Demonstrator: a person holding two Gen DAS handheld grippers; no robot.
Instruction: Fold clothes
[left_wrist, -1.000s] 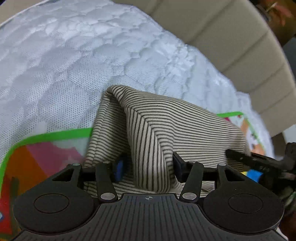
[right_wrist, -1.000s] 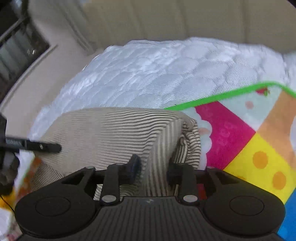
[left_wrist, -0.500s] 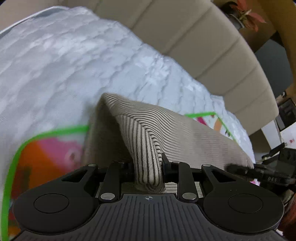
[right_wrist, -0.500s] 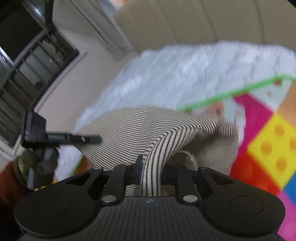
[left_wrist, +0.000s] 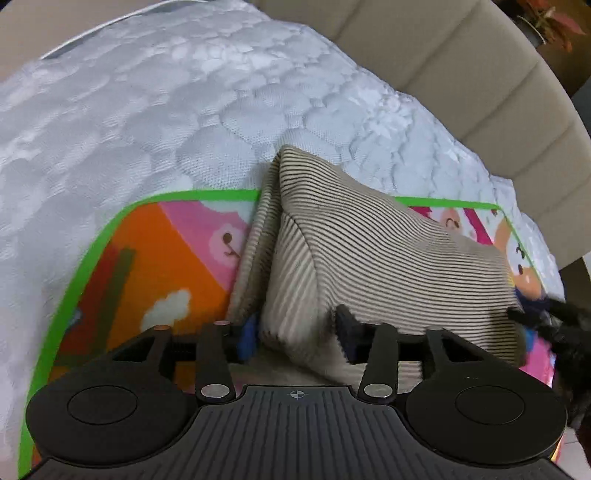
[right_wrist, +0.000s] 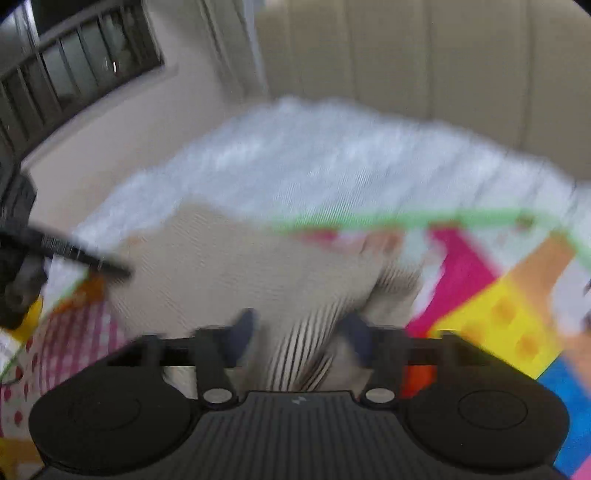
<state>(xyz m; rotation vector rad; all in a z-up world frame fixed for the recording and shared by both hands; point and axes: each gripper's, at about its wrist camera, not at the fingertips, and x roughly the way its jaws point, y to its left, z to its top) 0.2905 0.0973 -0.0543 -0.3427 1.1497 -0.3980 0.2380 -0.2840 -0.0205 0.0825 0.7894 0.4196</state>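
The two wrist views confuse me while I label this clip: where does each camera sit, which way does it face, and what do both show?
Left wrist view: sits on the left gripper, facing along its fingers over the striped garment toward the white quilted mattress; the right gripper shows at right.
Right wrist view: sits on the right gripper, blurred, facing the same garment and beige headboard; the left gripper shows at left.
Both share the garment, colourful play mat, mattress and headboard.
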